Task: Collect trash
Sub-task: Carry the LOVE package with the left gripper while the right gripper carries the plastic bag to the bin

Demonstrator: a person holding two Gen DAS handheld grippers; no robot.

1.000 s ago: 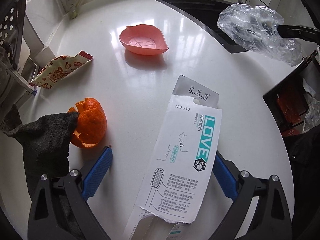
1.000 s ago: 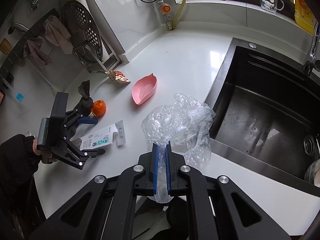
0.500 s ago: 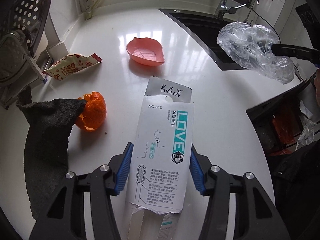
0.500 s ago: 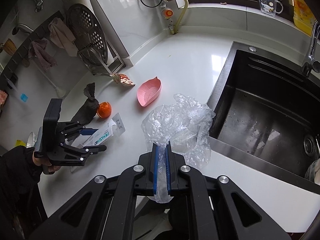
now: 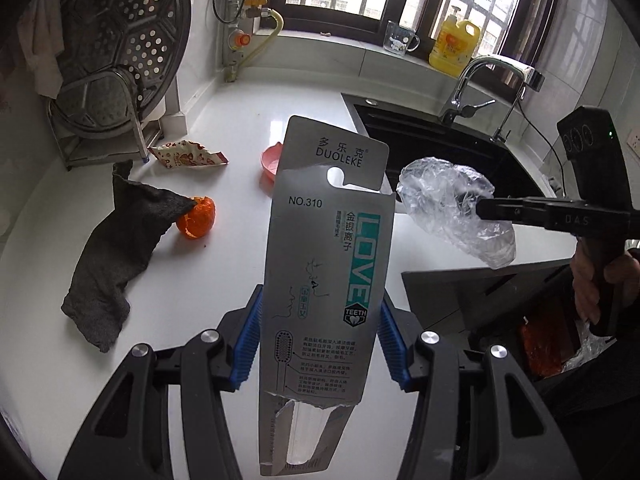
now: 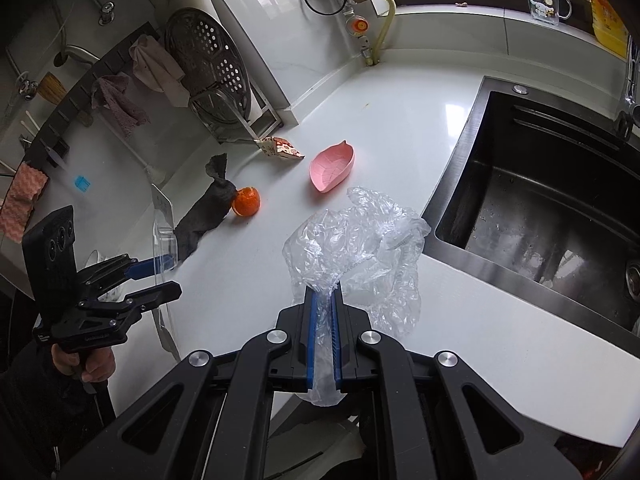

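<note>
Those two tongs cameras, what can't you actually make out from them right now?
- Pink dish: left view, mostly hidden behind the toothbrush package held in the left tongs.
- Package's lower end: left view, cut off near the bottom edge between the tong arms.
- Bin contents: left view, dark, half hidden by the right hand.
- Plastic bag tail: right view, pinched out of sight inside the right tongs.
- Small print on the package: left view, too small.

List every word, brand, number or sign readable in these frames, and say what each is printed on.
"多乐克 DUOLEKE": top of the toothbrush package held in the left claw.
"NO.310": same package, below the hang hole.
"LOVE" and "TEETH": its teal strip and badge.
"金银离子": beside the strip.
"DAS": faint, on the right claw, which pinches the plastic bag.
Small print low on the package: too small.
Yellow bottle label and snack wrapper: blurred.
</note>
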